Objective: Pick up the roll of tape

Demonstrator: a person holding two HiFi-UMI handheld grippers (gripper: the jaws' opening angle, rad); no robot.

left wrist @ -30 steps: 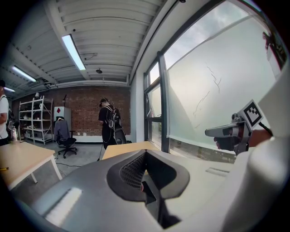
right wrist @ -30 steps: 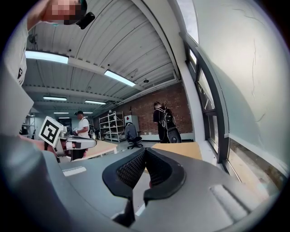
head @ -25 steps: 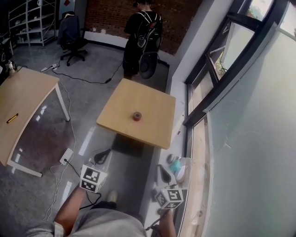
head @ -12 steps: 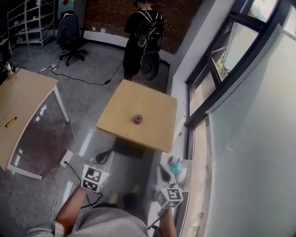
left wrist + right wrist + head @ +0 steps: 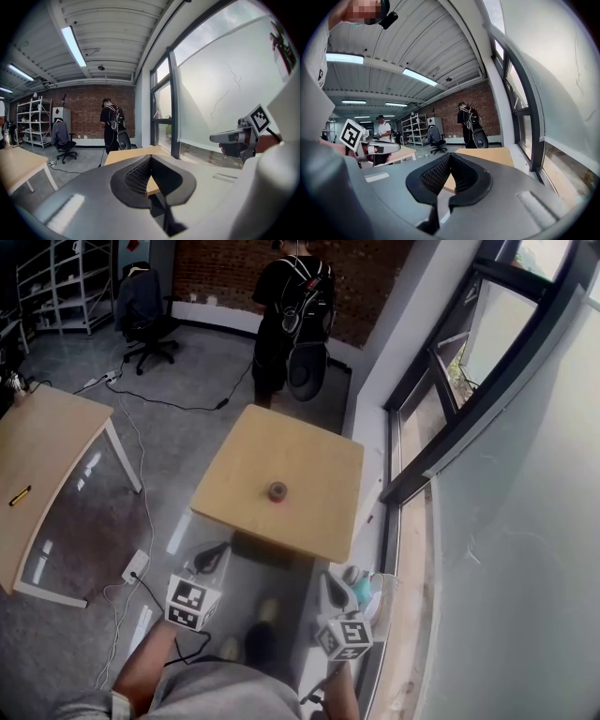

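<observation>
The roll of tape (image 5: 277,491), small, dark and reddish, lies flat near the middle of a square wooden table (image 5: 319,512) ahead of me. Both grippers are held low and well short of that table, over the floor. My left gripper (image 5: 210,561) is shut with nothing in it; in its own view the pads meet at the tip (image 5: 149,164), with the table's edge (image 5: 123,155) beyond. My right gripper (image 5: 332,592) is also shut and empty, its pads closed together (image 5: 450,159). The tape is hidden behind the jaws in both gripper views.
A person with a backpack (image 5: 295,306) stands beyond the table. A second wooden table (image 5: 37,465) is at the left, with an office chair (image 5: 145,310) behind it. Cables and a power strip (image 5: 134,565) lie on the floor. A window wall (image 5: 441,427) runs along the right, with small items (image 5: 361,587) at its base.
The table and tape have slid down in the head view, so I have come closer. Both grippers advanced with me, still shut. A foot now shows below.
</observation>
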